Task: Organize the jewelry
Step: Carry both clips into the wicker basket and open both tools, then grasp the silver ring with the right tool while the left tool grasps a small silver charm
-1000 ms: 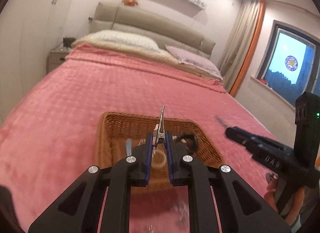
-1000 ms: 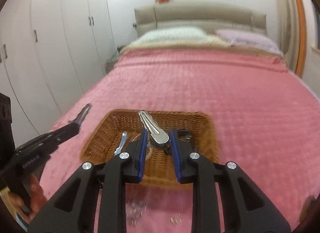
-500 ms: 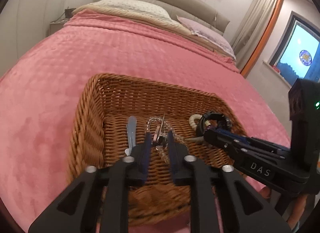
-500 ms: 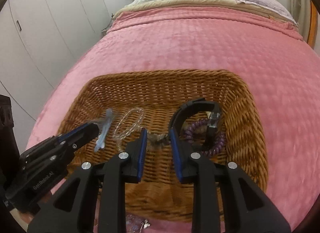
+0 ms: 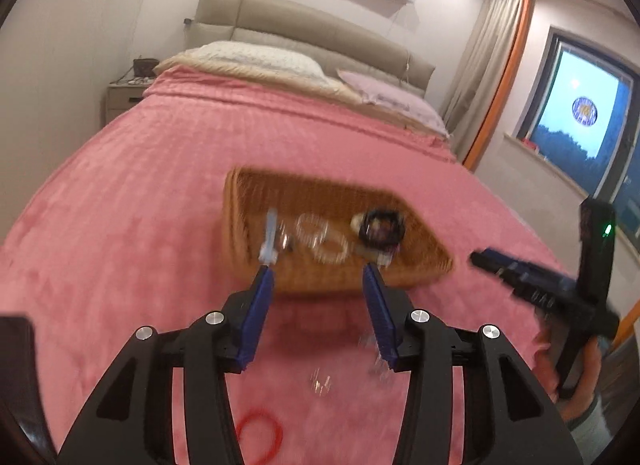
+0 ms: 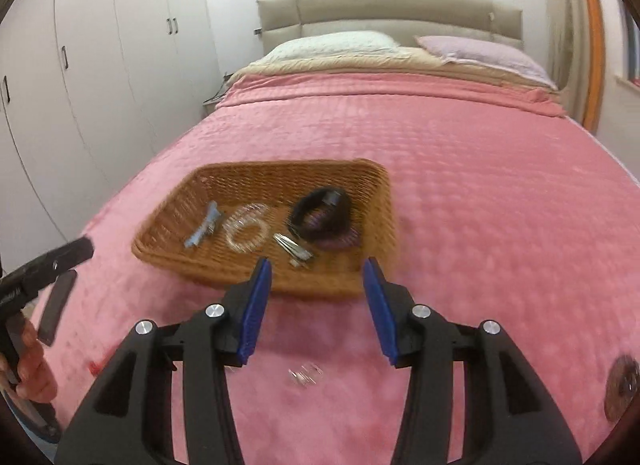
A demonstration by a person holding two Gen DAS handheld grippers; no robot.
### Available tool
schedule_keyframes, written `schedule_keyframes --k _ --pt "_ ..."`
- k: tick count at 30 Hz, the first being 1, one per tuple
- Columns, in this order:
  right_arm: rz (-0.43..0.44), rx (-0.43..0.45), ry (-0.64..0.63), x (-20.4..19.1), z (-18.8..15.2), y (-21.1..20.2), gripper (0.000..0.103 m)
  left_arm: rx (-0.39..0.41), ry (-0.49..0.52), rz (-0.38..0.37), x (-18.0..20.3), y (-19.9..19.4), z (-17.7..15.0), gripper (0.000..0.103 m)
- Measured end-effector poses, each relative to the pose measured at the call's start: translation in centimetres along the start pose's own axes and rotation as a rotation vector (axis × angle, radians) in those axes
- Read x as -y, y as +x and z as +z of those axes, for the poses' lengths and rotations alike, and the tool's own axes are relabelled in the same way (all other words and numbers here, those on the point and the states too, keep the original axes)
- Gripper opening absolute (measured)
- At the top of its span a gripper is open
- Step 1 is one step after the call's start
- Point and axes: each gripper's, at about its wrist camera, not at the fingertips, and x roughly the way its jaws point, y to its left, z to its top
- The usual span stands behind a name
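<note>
Left wrist view: the left gripper (image 5: pixel 318 285) is hovering over the pink bedspread (image 5: pixel 160 185), its two blue-padded jaws standing wide apart with nothing between them. One wicker basket (image 5: pixel 240 225) is sitting just ahead at 12 o'clock. Inside it, through motion blur, are lying one pale blue hair clip (image 5: pixel 270 239) at the left, its long axis running near to far; two clear bead bracelets (image 5: pixel 322 239) in the middle; and one black band (image 5: pixel 380 227) at the right. One red elastic ring (image 5: pixel 260 437) is lying on the bedspread at 6 o'clock, and a few small clear pieces (image 5: pixel 320 381) are lying near it; their number cannot be told. The right gripper (image 5: pixel 486 263) is showing at 3 o'clock.

Right wrist view: the right gripper (image 6: pixel 316 279) is also hanging with its jaws spread wide and empty. The basket (image 6: pixel 376 185) is lying at 12 o'clock, holding the blue hair clip (image 6: pixel 204 225) pointing toward 1 o'clock, the two overlapping bracelets (image 6: pixel 248 227), one bundle of silver hair clips (image 6: pixel 294 249) pointing toward 10 o'clock, and the black band (image 6: pixel 320 209) resting on one purple bead bracelet (image 6: pixel 340 243). The left gripper (image 6: pixel 70 265) is showing at 9 o'clock, jaws parted.
</note>
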Motion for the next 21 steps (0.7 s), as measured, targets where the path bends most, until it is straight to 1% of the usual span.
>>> schedule_keyframes --k 3,4,5,6,8,11,14,16,18,21 --pt "0.008 -0.041 0.059 1.9 -2.1 0.7 0.044 -0.063 -0.012 0.014 -0.3 0.9 -3.0 0.043" --pt "0.011 -0.059 0.071 2.3 -2.6 1.2 0.044 -0.086 -0.019 0.007 -0.4 1.3 -3.8 0.042" --pt "0.013 -0.084 0.083 2.6 -3.3 1.9 0.044 -0.109 -0.025 0.002 -0.4 1.9 -4.5 0.036" --pt "0.017 -0.102 0.090 2.7 -4.0 2.5 0.044 -0.139 -0.029 0.005 -0.4 2.7 -5.4 0.033" --pt "0.030 -0.138 0.103 2.8 -5.5 3.6 0.044 -0.180 -0.033 0.012 -0.4 4.0 -6.4 0.033" --pt "0.032 -0.167 0.083 2.3 -6.5 4.3 0.044 -0.205 -0.022 0.018 -0.3 4.9 -6.7 0.033" --pt "0.051 -0.180 0.023 0.8 -6.9 4.3 0.044 -0.224 -0.004 0.031 0.1 5.6 -6.5 0.033" --pt "0.030 -0.190 -0.036 -0.5 -7.3 4.5 0.044 -0.234 0.000 0.037 0.1 6.0 -6.6 0.033" --pt "0.006 -0.198 -0.067 -1.3 -7.3 4.8 0.044 -0.236 0.002 0.036 0.1 6.1 -6.6 0.033" --pt "0.018 -0.219 -0.049 -1.5 -7.1 5.7 0.043 -0.244 -0.001 0.033 0.0 6.6 -6.3 0.033"
